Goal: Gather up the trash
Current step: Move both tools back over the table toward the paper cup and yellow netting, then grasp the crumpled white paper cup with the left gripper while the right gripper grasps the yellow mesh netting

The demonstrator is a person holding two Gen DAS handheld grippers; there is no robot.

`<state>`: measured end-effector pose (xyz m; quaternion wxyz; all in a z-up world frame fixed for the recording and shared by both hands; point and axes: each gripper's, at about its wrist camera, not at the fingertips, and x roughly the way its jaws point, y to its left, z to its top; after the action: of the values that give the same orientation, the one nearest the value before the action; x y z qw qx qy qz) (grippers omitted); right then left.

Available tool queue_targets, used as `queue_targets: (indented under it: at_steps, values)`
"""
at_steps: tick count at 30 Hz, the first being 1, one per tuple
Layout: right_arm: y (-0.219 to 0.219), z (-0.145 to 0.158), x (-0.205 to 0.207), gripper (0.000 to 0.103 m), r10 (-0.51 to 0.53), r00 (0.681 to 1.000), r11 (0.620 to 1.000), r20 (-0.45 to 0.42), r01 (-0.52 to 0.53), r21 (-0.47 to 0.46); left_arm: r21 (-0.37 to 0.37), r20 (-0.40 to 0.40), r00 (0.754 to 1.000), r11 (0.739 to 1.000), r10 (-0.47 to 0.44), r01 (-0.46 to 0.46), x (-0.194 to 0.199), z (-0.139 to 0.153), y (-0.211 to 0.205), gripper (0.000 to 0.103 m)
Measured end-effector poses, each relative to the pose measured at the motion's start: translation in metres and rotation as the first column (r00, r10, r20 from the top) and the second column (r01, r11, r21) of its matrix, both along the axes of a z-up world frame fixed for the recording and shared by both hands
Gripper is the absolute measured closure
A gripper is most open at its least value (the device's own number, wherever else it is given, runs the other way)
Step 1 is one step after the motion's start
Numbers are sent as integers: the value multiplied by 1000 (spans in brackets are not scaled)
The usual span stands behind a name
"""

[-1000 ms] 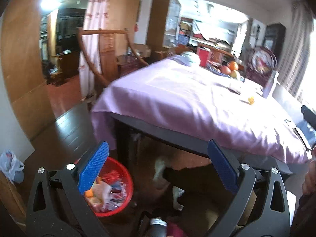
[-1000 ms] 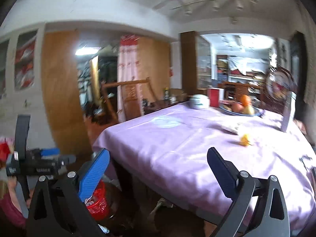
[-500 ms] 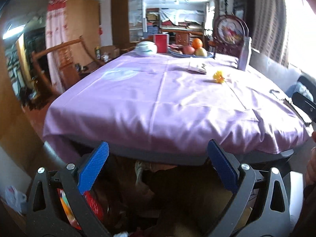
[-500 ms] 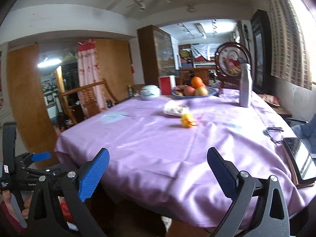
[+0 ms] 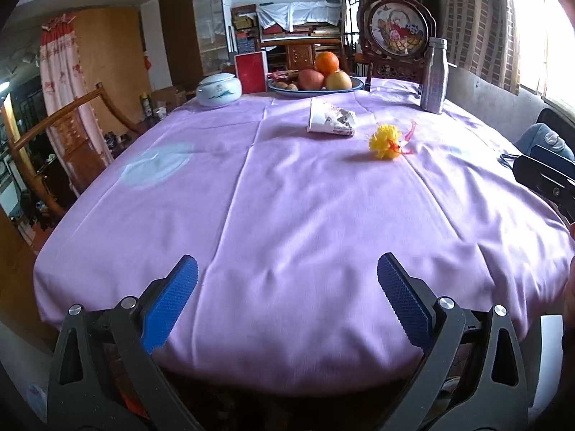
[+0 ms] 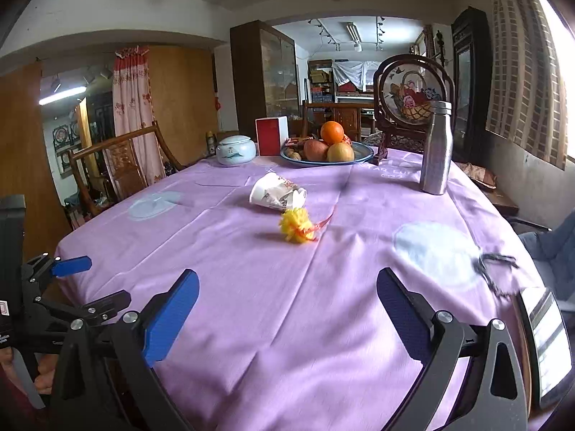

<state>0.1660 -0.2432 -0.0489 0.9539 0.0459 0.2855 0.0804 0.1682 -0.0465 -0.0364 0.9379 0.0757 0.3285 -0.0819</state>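
Item 1. My left gripper: jaws wide apart, holding nothing, at the near edge of the table.

Item 2. My right gripper: jaws likewise apart and empty, just right of the left one.

Item 3. Trash: crumpled paper cup on its side, mid-table toward the far end; yellow tassel scrap just near of it, with a thin red ribbon trailing right.

Item 4. Purple tablecloth: loose and creased.

Item 5. Non-trash: fruit plate, steel bottle at far right, phone and keys at the near right edge.

Risks, as I judge them: pinching cloth along with the tassel would drag the bottle or plate; the cup may roll off a shallow grip; a right-hand swing could knock the phone off.
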Motion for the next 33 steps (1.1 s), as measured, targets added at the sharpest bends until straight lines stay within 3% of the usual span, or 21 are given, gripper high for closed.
queue_targets:
  at_steps: [13, 22, 25, 29, 33]
  values:
    - [5, -8, 110, 6, 34, 996, 999, -86, -38, -38, 55, 14, 1000, 998, 5, -6, 90, 12, -8, 7]
    - [-30, -23, 184, 5, -80, 992, 997, -101, 81, 4, -173, -89, 995, 985, -44, 28, 191, 28, -16, 7]
    - [-44, -33, 194, 5, -170, 979, 985, -114, 166, -42, -224, -131, 988, 973, -81, 50, 223, 26, -40, 6]
    - [-55, -43, 199, 5, -232, 963, 972, -139, 224, -69, -252, -169, 981, 966, -95, 50, 261, 17, -78, 6]
    - [-53, -53, 203, 5, -258, 951, 962, -170, 236, -136, -197, -219, 971, 979, -96, 53, 277, -3, -97, 6]
